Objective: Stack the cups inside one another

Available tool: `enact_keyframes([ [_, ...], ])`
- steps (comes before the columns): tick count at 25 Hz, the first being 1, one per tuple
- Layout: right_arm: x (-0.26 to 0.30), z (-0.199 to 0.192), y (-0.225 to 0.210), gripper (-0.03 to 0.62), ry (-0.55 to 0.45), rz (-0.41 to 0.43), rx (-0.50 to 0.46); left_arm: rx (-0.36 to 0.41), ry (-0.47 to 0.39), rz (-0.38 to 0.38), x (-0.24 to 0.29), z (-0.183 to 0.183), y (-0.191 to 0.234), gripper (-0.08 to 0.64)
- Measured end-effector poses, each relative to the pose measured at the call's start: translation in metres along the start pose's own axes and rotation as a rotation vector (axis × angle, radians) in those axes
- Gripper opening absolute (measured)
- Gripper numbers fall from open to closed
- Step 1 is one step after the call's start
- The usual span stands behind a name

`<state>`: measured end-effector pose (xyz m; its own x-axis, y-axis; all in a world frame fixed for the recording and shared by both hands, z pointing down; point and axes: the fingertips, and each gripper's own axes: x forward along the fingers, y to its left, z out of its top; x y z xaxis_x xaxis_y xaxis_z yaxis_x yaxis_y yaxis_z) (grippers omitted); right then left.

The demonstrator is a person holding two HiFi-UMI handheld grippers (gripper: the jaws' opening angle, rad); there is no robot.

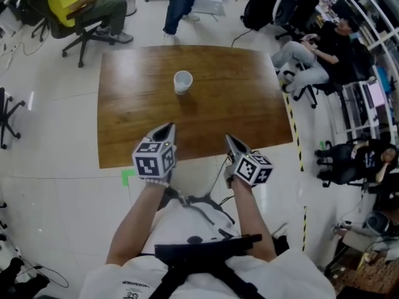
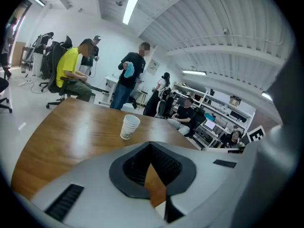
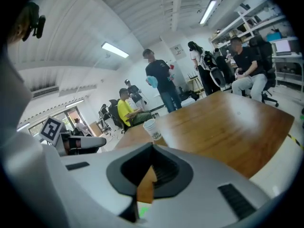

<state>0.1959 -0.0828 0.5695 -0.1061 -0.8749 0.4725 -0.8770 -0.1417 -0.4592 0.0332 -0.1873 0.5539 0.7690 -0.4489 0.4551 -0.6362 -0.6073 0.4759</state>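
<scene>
My left gripper (image 2: pixel 152 146) had its jaws closed together with nothing between them; only a sliver of the brown table (image 2: pixel 66 132) showed through the small gap behind the tips. Beyond them a white paper cup (image 2: pixel 129 126) stood upright on the table, well apart from my jaws. Past the far edge a person in a yellow shirt (image 2: pixel 71 70) sat on an office chair (image 2: pixel 51 61). Another person in dark clothes (image 2: pixel 133 77) stood holding something blue, and a third (image 2: pixel 186 112) sat by the shelves (image 2: pixel 218 106) on the right.
</scene>
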Motion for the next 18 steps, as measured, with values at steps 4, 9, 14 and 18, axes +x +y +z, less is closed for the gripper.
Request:
enact_keyframes([
  [4, -0.027, -0.003, 0.000, 0.000, -0.035, 0.020, 0.006, 0.042, 0.011, 0.005, -0.007, -0.008, -0.024, -0.005],
  [9, -0.058, 0.010, 0.000, 0.000, -0.075, 0.045, -0.061, 0.077, 0.009, 0.027, -0.020, -0.027, -0.058, -0.005],
  [14, -0.088, 0.007, 0.006, 0.000, -0.081, 0.070, -0.103, 0.103, 0.008, 0.051, -0.042, -0.048, -0.088, -0.005],
  [18, -0.106, -0.007, 0.016, 0.000, -0.066, 0.095, -0.108, 0.108, 0.003, 0.062, -0.062, -0.063, -0.103, -0.005],
])
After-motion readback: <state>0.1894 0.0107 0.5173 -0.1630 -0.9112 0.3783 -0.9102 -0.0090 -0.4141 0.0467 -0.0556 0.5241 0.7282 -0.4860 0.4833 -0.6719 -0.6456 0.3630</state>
